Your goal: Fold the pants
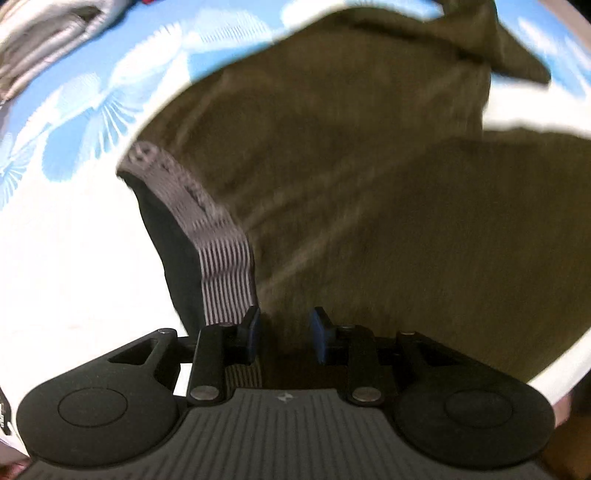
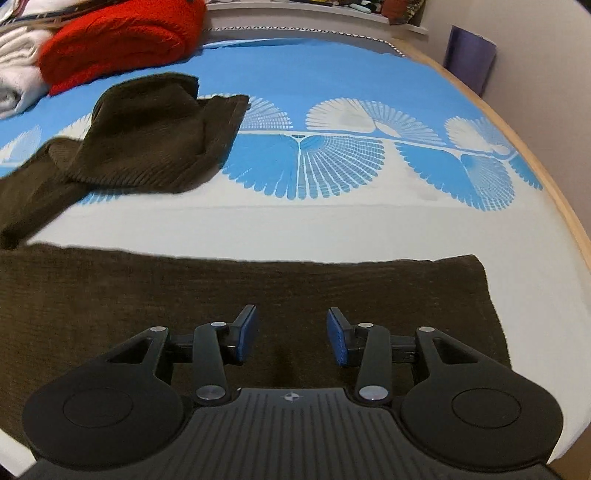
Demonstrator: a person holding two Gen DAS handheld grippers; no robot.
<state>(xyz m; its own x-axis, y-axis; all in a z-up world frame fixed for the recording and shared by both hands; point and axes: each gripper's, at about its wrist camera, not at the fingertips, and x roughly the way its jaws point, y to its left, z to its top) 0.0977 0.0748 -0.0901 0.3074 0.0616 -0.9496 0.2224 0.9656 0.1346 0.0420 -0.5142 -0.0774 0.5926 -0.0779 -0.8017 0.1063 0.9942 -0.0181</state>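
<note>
Dark olive corduroy pants (image 1: 351,184) lie spread on the bed, their grey striped elastic waistband (image 1: 207,229) turned outward at the left. My left gripper (image 1: 285,332) hovers just over the fabric beside that waistband, jaws apart and nothing pinched between the blue pads. In the right wrist view one pant leg (image 2: 221,295) lies flat across the foreground, its hem at the right. The other leg (image 2: 155,140) is bunched and folded over farther back on the left. My right gripper (image 2: 291,334) is open above the flat leg, holding nothing.
The bed sheet (image 2: 369,221) is white and blue with fan patterns. A red blanket (image 2: 122,37) and white cloth (image 2: 14,74) are piled at the far left. A wooden bed edge (image 2: 554,177) curves along the right. Grey-white cloth (image 1: 48,33) lies at the left wrist view's top left.
</note>
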